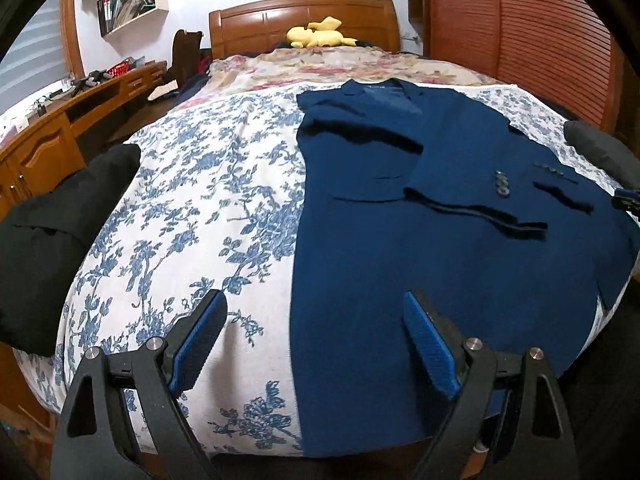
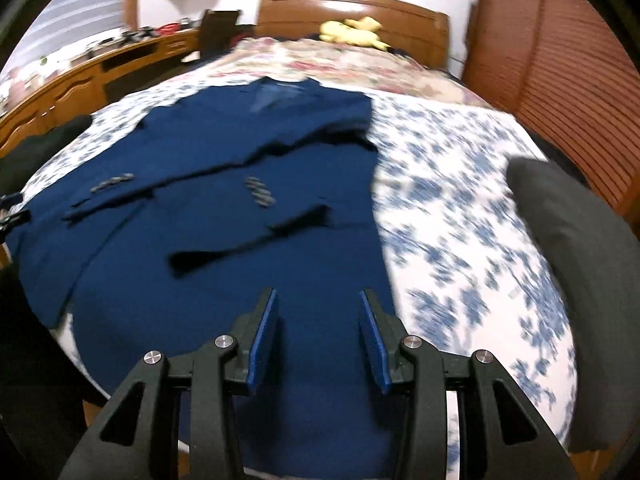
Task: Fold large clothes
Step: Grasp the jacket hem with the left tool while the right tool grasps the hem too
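Note:
A dark blue suit jacket (image 1: 400, 216) lies flat on the bed, collar at the far end, both sleeves folded across its front. It also shows in the right wrist view (image 2: 224, 208). My left gripper (image 1: 314, 308) is wide open and empty above the jacket's near left hem edge. My right gripper (image 2: 318, 306) is open and empty above the jacket's near hem, close to its right edge. The tip of the right gripper (image 1: 626, 198) shows at the far right of the left wrist view.
The bed has a blue-and-white floral cover (image 1: 192, 208). A black garment (image 1: 52, 232) lies at its left edge and a grey one (image 2: 576, 240) at its right. A yellow plush (image 1: 320, 34) sits by the wooden headboard. A wooden desk (image 1: 60, 120) stands left, a slatted wardrobe (image 1: 520, 20) right.

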`<state>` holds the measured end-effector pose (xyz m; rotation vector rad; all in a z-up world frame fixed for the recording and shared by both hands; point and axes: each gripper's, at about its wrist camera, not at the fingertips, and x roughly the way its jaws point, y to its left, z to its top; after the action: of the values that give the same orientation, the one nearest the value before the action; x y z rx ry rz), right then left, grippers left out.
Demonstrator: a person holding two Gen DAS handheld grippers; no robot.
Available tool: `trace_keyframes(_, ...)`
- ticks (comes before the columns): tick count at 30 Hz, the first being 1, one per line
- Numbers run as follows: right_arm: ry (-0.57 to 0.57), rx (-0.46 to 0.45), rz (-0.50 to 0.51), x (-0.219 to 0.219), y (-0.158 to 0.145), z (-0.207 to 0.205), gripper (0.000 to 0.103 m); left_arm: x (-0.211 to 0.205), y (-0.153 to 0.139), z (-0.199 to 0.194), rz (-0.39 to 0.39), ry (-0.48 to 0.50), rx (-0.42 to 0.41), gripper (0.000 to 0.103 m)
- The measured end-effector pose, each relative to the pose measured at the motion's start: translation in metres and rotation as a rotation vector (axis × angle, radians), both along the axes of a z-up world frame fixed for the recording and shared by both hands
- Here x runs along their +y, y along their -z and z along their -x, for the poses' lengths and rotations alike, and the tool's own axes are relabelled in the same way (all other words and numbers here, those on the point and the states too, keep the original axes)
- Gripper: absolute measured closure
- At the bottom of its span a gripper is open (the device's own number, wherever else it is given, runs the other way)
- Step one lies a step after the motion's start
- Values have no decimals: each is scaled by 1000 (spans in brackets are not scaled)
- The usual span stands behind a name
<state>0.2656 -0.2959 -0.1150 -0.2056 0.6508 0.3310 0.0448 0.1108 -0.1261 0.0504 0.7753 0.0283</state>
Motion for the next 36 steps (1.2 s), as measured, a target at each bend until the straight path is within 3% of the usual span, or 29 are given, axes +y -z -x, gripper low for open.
trace_keyframes(3, 26, 20, -10, -11, 6, -4, 59, 3, 1, 4, 8, 8, 1, 13)
trace_keyframes(9, 18, 88, -73, -22, 12, -3, 57, 8, 4, 11, 79, 30, 15, 35)
trace_keyframes(15, -16, 114, -110, -25, 14, -8, 57, 8, 5, 17, 67, 38, 23, 39)
trace_keyframes(17, -46, 112, -116, -23, 13, -6, 58, 8, 5, 20, 67, 42, 25, 46)
trace_keyframes(19, -75, 104, -130, -20, 12, -3, 64, 9, 4, 24, 84, 59, 26, 59)
trace_keyframes(21, -76, 98, -142, -20, 11, 0, 65, 9, 2, 27, 99, 72, 27, 64)
trace_keyframes(32, -73, 124, -155, -23, 20, -3, 65, 6, 4, 28, 92, 83, 47, 66)
trace_keyframes(34, -73, 126, -157, -22, 19, -5, 65, 6, 3, 28, 96, 90, 44, 88)
trace_keyframes(35, -76, 122, -154, -21, 19, -5, 68, 7, 0, 28, 101, 85, 39, 91)
trace_keyframes(36, -80, 119, -150, -20, 18, -5, 78, 8, -3, 27, 117, 86, 36, 96)
